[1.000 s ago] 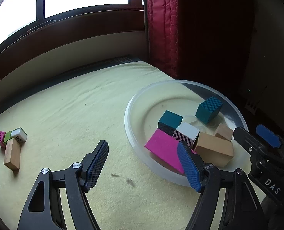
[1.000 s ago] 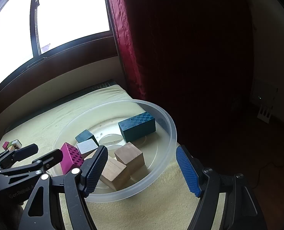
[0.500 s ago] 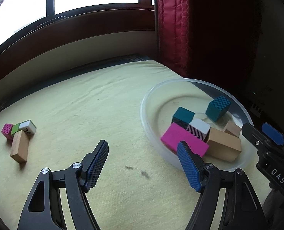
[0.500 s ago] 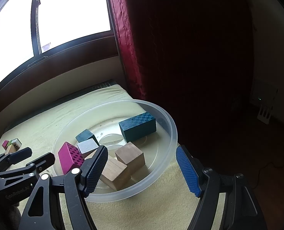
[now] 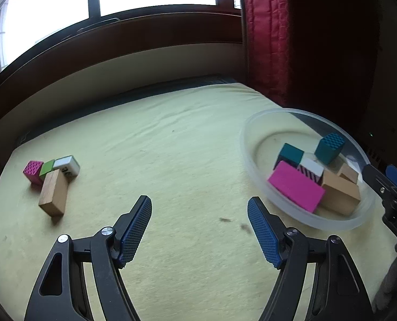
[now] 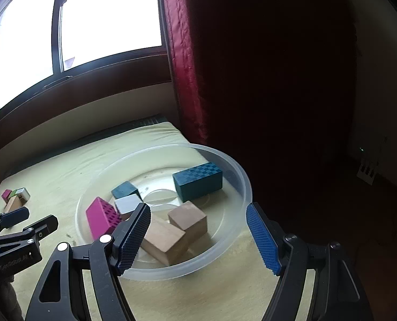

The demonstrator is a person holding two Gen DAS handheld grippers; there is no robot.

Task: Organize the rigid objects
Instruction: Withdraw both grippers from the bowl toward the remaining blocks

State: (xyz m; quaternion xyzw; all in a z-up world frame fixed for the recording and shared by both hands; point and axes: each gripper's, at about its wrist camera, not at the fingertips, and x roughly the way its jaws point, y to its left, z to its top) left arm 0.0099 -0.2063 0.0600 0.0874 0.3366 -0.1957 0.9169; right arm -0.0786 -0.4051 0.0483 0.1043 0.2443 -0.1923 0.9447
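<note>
A clear plastic bowl stands on the yellow cloth and holds several blocks: a long pink one, two teal ones, a white striped one and two plain wooden ones. At the far left lies a small cluster: a pink cube, a green cube, a white block and a wooden block. My left gripper is open and empty over bare cloth between cluster and bowl. My right gripper hangs open and empty at the bowl's near rim.
A dark wooden window sill and a bright window run along the back. A red curtain hangs by the cloth's right edge. Beyond that edge the floor is dark.
The left wrist view has swung left: the bowl slid toward its right edge and the block cluster came nearer the middle. The right gripper has kept still at the bowl.
</note>
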